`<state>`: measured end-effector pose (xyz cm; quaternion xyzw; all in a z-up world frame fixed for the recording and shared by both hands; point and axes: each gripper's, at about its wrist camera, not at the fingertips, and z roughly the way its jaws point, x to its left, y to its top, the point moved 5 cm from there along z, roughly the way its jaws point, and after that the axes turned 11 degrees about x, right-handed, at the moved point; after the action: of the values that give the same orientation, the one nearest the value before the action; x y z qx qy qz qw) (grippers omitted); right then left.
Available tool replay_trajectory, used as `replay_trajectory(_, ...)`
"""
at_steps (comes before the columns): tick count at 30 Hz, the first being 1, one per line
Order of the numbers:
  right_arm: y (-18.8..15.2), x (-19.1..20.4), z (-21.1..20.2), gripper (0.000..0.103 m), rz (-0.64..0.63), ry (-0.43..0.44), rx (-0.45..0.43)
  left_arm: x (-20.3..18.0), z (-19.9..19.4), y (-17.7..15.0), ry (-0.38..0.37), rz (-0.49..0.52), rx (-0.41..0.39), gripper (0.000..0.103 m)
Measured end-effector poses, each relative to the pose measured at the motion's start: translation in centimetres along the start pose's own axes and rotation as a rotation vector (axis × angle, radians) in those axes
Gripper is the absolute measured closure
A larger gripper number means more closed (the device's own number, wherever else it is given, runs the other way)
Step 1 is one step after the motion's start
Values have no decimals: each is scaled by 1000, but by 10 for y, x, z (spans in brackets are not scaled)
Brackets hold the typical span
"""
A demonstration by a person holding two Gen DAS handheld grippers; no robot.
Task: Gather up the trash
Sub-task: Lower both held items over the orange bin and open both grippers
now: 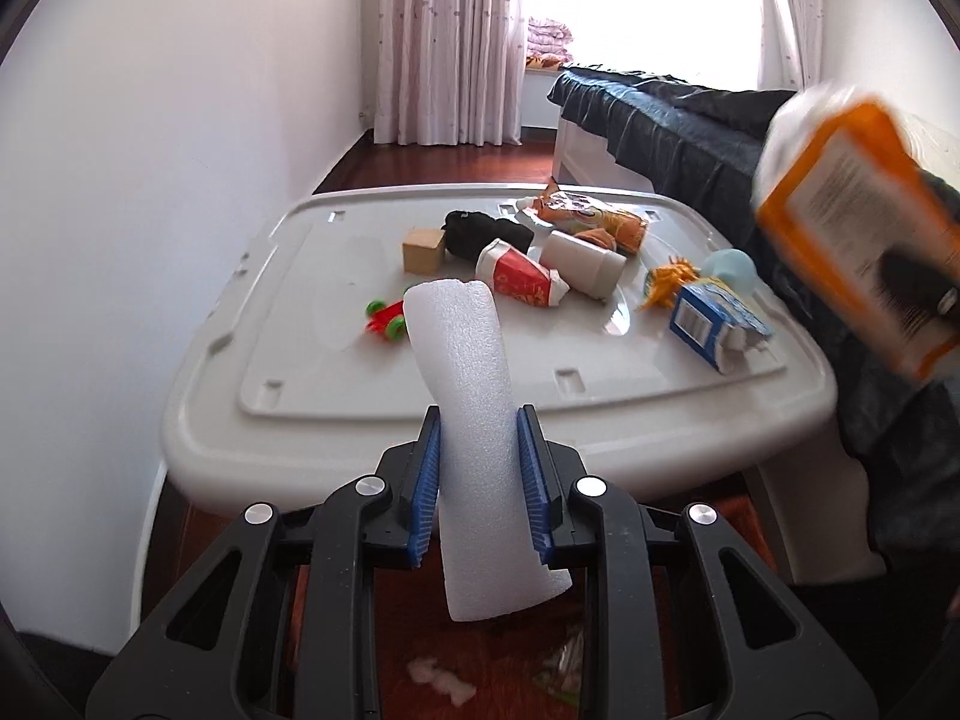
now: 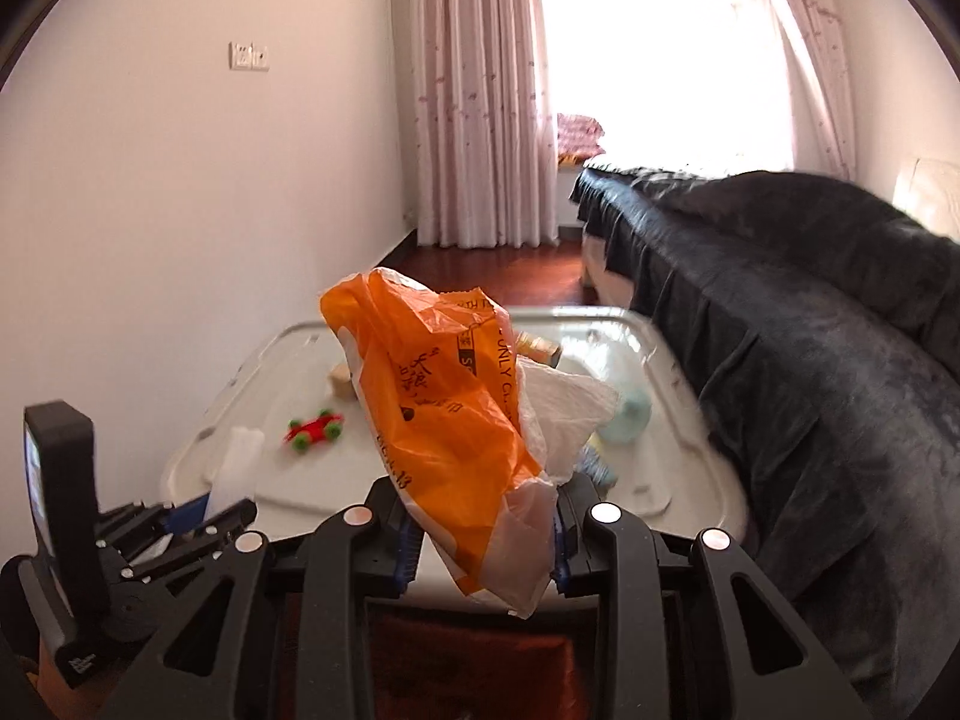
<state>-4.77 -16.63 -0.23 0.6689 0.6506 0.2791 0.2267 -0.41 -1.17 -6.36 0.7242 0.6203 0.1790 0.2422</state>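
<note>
My left gripper is clamped on a white foam tube, held off the near edge of the white table. My right gripper pinches an orange bag above that edge.

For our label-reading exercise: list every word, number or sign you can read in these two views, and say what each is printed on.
"ONLY GL": partly readable black letters on the crumpled orange plastic bag held in the right tongs.
Other characters and digits on that bag: creased, not readable.
Blue and white carton: barcode only, too small.
Red and white crushed paper cup and orange snack wrapper: print too small.
Blurred orange panel: unreadable.
</note>
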Motion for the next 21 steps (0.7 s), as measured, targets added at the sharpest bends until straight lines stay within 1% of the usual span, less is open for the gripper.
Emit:
replay_trajectory(4,-50,19,14,71,-17,5,134,1,-9,-33,-22,-9,50,79)
replay_trajectory(7,-87,27,26,71,-13,20,245,3,-1,-59,-17,-12,108,79)
replay_trajectory(9,-107,31,31,71,-14,21,300,7,5,-71,-19,-28,145,79)
replay_trajectory(12,-125,31,40,71,-12,17,367,12,18,-90,-32,-65,221,79)
replay_trajectory(15,-132,32,46,71,-20,5,394,14,25,-101,-28,-66,253,79)
replay_trajectory(17,-139,33,49,63,-13,9,433,14,28,-107,-34,-74,277,76)
replay_trajectory(18,-143,33,50,57,-4,16,445,14,27,-107,-40,-87,284,73)
replay_trajectory(19,-145,33,50,48,7,18,450,14,26,-107,-39,-99,289,66)
replay_trajectory(20,-145,32,47,43,12,15,445,14,25,-108,-42,-106,291,60)
replay_trajectory(21,-143,31,46,39,15,13,433,15,24,-107,-26,-116,290,42)
